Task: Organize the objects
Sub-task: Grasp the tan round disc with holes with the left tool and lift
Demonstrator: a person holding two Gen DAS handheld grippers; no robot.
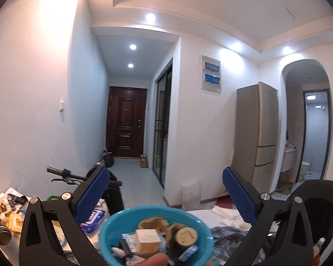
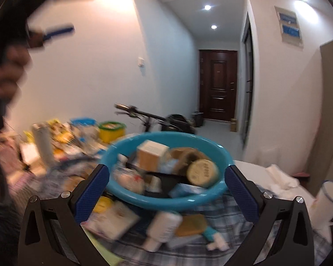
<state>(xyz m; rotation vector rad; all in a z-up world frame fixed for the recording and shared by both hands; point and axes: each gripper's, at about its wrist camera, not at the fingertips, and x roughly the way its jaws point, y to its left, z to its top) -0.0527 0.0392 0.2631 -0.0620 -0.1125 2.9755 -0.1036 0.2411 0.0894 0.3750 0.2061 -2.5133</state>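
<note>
A turquoise plastic basin [image 1: 108,228] holds a small cream and tan box [image 1: 147,239], a round gold-lidded jar [image 1: 186,236] and several small packets. It shows low in the left wrist view, below my open left gripper [image 1: 165,190], which is raised and empty. A fingertip [image 1: 155,260] shows at the basin's near rim. In the blurred right wrist view the basin [image 2: 133,197] sits just beyond my open, empty right gripper [image 2: 166,177], over a cluttered table. The left gripper shows blurred at the upper left in the right wrist view [image 2: 57,31].
The table carries a white bottle [image 2: 164,228], a tan box [image 2: 191,225], a checked cloth [image 2: 233,228], a yellow tub [image 2: 111,129], a white cup [image 2: 328,199] and snack packets [image 1: 15,221]. A bicycle [image 2: 144,115] stands behind. A fridge [image 1: 259,133] stands at the right.
</note>
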